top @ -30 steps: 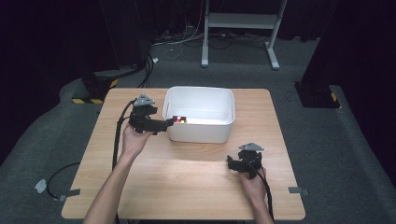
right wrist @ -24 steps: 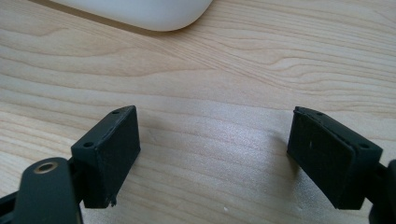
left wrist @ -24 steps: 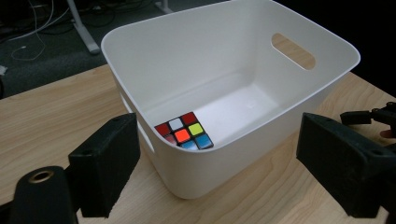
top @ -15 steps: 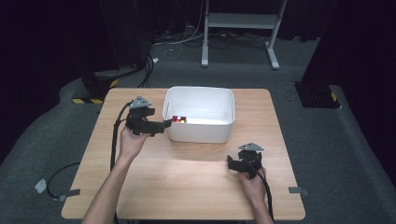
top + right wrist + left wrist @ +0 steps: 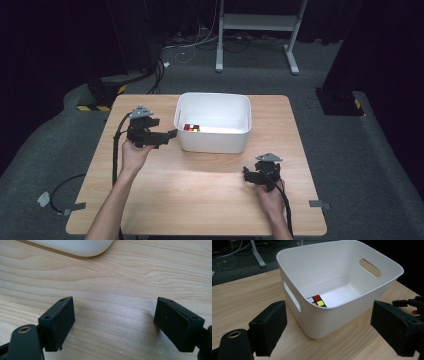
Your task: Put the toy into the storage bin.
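Left gripper (image 5: 172, 134) held just off the left wall of the white bin (image 5: 212, 142), above the table (image 5: 200, 185), aimed rightward at it. Jaws wide apart, nothing between them but air; in the left gripper view (image 5: 327, 327) the near corner of the bin (image 5: 317, 322) sits in the gap, not touching either jaw. Cable trailing down off the left table edge.

Bin standing upright mid-table toward the far side, slot handles cut in both short walls. Colour cube (image 5: 191, 128) lying on the bin floor, in the corner nearest the left gripper; red, yellow and white faces visible from above, red and yellow tiles (image 5: 318, 300) peeking over the rim in the left gripper view.

Right gripper (image 5: 248, 176) low over the table near the front right, well apart from the bin, pointing left. Jaws spread wide in the right gripper view (image 5: 115, 325), bare wood between them, rounded bin corner (image 5: 80, 247) at the top edge. Contact with the tabletop: cannot tell.
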The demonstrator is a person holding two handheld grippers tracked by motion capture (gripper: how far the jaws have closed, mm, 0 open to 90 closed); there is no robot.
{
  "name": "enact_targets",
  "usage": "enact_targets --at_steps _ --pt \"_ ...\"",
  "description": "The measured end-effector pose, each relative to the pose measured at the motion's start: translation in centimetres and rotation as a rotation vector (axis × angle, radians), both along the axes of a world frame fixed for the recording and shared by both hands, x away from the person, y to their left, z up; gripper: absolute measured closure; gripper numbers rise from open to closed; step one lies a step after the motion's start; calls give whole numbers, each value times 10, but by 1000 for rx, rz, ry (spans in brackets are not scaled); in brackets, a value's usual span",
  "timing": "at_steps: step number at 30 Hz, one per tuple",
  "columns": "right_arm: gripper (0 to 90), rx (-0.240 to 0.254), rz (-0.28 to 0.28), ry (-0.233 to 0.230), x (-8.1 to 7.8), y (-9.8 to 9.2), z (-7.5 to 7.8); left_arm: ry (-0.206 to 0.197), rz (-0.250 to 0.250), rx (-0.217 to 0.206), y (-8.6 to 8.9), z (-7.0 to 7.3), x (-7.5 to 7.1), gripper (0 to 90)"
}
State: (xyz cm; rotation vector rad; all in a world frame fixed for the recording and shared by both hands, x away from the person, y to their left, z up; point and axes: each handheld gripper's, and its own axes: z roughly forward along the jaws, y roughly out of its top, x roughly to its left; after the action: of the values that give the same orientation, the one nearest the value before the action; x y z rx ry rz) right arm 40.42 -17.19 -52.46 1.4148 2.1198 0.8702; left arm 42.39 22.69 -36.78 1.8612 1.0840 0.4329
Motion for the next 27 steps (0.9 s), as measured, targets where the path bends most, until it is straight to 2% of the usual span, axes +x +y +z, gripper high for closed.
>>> enact_targets --at_steps 22,27 --pt "166 0 -1 0 0 0 0 1 33 -18 23 -4 -15 140" --pt "166 0 -1 0 0 0 0 8 44 -44 31 -7 -18 140"
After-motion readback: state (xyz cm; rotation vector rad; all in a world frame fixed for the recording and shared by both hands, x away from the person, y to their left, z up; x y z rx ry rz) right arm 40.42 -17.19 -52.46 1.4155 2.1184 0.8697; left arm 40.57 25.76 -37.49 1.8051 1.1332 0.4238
